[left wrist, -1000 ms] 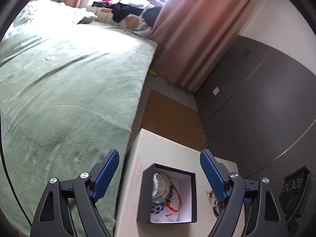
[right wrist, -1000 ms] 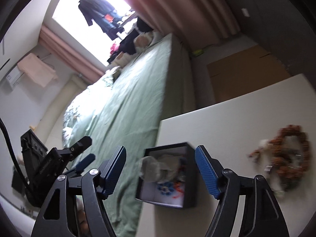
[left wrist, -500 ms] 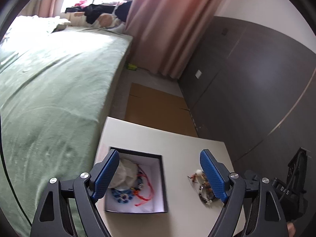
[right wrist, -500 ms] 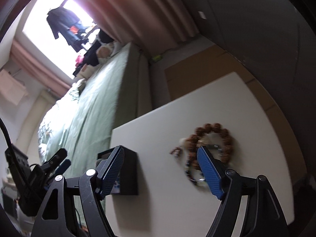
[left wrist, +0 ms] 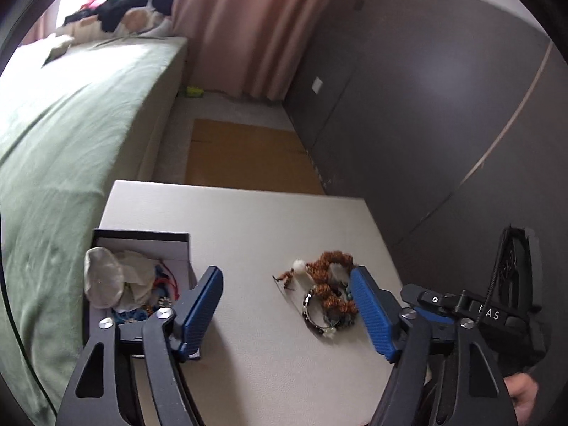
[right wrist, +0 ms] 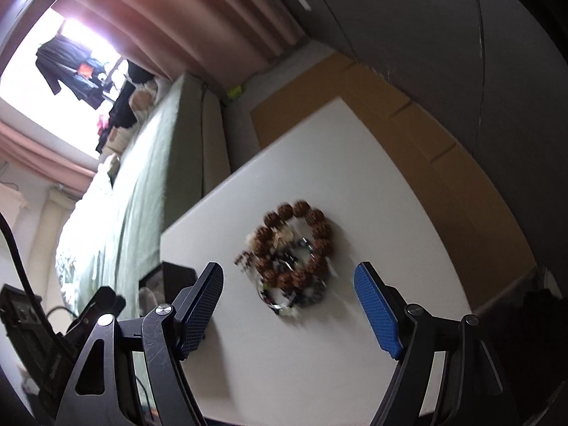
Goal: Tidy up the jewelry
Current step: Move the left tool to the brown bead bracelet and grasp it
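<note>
A pile of jewelry lies on the white table (left wrist: 248,220): a brown bead bracelet (left wrist: 332,266) over a dark beaded bracelet (left wrist: 316,314). In the right wrist view the brown bracelet (right wrist: 296,241) lies just ahead of my open, empty right gripper (right wrist: 287,301). A black box (left wrist: 142,238) with a white lining stands at the table's left edge and holds a crumpled white pouch (left wrist: 106,280) and red and blue pieces. My left gripper (left wrist: 287,305) is open and empty, between the box and the pile. The right gripper's body (left wrist: 497,316) shows at the right.
A bed with a green blanket (left wrist: 64,142) runs along the table's left side. A dark wall (left wrist: 426,106) stands on the right. Brown cardboard (left wrist: 245,156) lies on the floor beyond the table. Pink curtains (left wrist: 241,28) hang at the back.
Both views have swung right: the box moved from the middle to the left and the bracelet pile came into the middle. The right gripper now points at the pile. Both stayed open.
</note>
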The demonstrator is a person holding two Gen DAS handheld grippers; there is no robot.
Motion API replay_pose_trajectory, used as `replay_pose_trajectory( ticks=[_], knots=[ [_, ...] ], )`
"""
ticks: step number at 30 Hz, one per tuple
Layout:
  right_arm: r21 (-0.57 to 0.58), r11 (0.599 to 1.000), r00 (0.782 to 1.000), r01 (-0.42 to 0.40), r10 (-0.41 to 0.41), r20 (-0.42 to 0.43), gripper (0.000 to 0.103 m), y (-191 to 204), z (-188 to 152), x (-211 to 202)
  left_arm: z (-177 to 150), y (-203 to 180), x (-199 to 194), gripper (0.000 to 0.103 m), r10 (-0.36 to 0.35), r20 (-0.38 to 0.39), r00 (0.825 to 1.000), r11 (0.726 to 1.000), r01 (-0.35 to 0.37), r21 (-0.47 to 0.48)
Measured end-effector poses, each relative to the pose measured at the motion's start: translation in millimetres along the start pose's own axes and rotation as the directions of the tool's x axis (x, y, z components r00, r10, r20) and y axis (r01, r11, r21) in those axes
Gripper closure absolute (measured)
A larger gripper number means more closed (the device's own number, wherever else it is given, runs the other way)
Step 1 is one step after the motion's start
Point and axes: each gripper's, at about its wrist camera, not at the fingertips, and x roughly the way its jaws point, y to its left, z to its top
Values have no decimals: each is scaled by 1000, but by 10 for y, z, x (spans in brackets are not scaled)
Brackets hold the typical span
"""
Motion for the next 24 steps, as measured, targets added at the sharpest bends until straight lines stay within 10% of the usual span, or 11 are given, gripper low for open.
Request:
replay_pose_trajectory(
  ticks=[24],
  knots=[
    [179,984,1000,-20,22,-12,26,-645,233,-112,-76,-665,1193,67,156,-236,959,985,-135,104]
  ],
)
